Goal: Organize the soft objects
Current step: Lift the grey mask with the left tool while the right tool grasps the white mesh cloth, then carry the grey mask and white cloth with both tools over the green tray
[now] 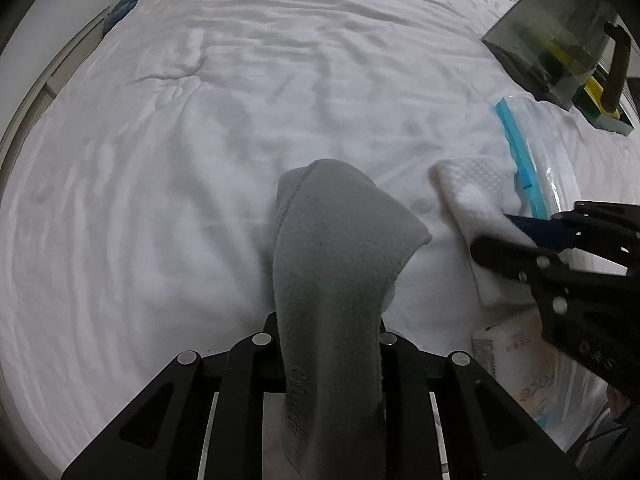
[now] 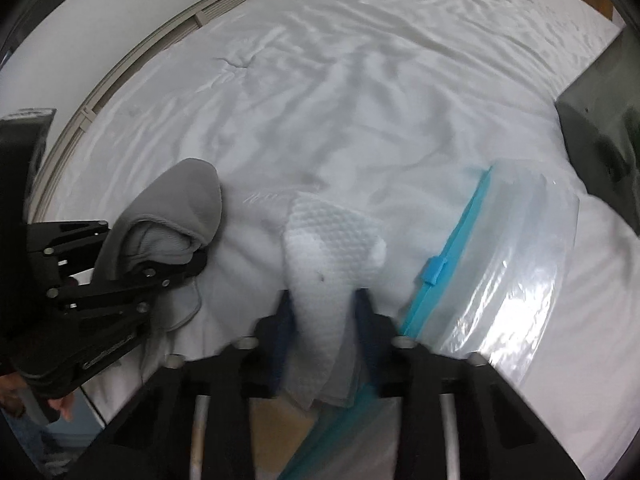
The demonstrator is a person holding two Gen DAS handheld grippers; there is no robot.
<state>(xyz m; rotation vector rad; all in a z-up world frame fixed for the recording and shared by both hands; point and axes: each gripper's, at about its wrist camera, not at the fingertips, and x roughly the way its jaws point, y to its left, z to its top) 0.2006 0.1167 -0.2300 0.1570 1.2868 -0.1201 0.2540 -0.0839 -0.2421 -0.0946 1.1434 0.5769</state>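
Observation:
A grey fleece cloth [image 1: 336, 264] hangs folded over the white bed sheet, pinched in my left gripper [image 1: 328, 332], which is shut on it. The same grey cloth [image 2: 176, 208] and left gripper [image 2: 160, 268] show at the left of the right wrist view. A white waffle-textured cloth [image 2: 328, 256] sits between the fingers of my right gripper [image 2: 324, 312], which is shut on it. In the left wrist view this white cloth [image 1: 476, 192] lies at the right with the right gripper [image 1: 500, 236] on it.
A clear zip bag with a blue seal [image 2: 492, 264] lies right of the white cloth, also the bag [image 1: 524, 160]. A dark storage box [image 1: 556, 36] stands at the back right. A printed pack [image 1: 516, 364] lies near the bed's edge. White sheet [image 1: 240, 120] spreads left and ahead.

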